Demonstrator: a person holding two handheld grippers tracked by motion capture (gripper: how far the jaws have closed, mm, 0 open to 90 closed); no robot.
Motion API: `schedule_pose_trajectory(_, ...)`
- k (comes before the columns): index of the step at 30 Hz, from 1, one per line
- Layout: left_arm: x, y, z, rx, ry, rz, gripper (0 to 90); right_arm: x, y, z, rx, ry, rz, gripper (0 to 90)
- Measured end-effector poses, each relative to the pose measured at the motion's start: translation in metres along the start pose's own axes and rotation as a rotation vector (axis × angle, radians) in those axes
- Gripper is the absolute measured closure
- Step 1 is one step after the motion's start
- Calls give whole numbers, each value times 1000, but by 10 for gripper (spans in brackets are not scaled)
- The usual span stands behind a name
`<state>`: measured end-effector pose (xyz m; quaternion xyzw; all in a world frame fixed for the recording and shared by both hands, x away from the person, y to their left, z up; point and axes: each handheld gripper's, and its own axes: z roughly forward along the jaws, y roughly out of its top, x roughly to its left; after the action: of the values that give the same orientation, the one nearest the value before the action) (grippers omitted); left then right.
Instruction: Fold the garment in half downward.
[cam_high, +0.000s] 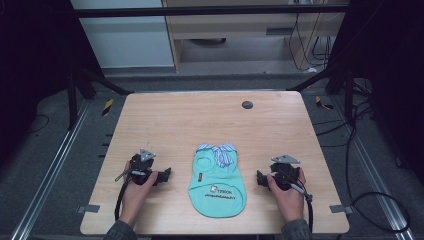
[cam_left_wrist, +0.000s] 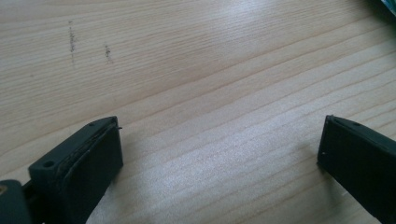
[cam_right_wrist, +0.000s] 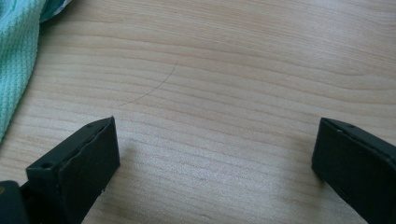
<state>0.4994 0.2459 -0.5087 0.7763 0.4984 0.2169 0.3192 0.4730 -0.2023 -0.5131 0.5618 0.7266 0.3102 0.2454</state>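
A small mint-green pet shirt (cam_high: 216, 182) with a blue striped collar and dark lettering lies flat on the wooden table (cam_high: 210, 120), near the front middle. My left gripper (cam_high: 167, 174) rests on the table to the shirt's left, jaws pointing toward it. In the left gripper view the left gripper (cam_left_wrist: 219, 140) stands open over bare wood. My right gripper (cam_high: 259, 178) sits to the shirt's right, jaws toward it. It is open too, and the right gripper (cam_right_wrist: 215, 140) has only wood between its fingers, with the shirt's edge (cam_right_wrist: 18, 51) at the upper left.
A dark round cap (cam_high: 247, 105) is set into the table near its far edge. Metal frame rails and cables run on the floor around the table. A wooden cabinet stands behind it.
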Motion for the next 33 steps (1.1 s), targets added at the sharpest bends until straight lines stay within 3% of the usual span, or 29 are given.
schedule_pose_trajectory(9, -5, -4, -4, 0, -13, 14, 0, -1, 1, 1, -2, 31, -26, 12)
schedule_pose_trajectory(24, -8, -6, -9, 10, -38, 31, 6, 0, 0, 0, 0, 25, -18, 13)
schedule_pose_trajectory(25, -9, -3, -12, 7, -55, 34, 47, 2, 0, -2, -2, 24, -20, 51)
schedule_pose_trajectory(27, -10, -1, -14, 5, -60, 47, 41, 3, 1, -3, 3, 31, -25, 97)
schedule_pose_trajectory(29, -12, 6, -17, -8, -63, 71, 40, 8, 9, -8, -16, 49, -43, 139)
schedule_pose_trajectory(32, -15, 31, -21, -4, -114, 137, 36, 19, 28, -12, -19, 49, -147, 218)
schedule_pose_trajectory(33, -15, 31, -21, -4, -114, 137, 38, 19, 28, -12, -19, 49, -147, 218)
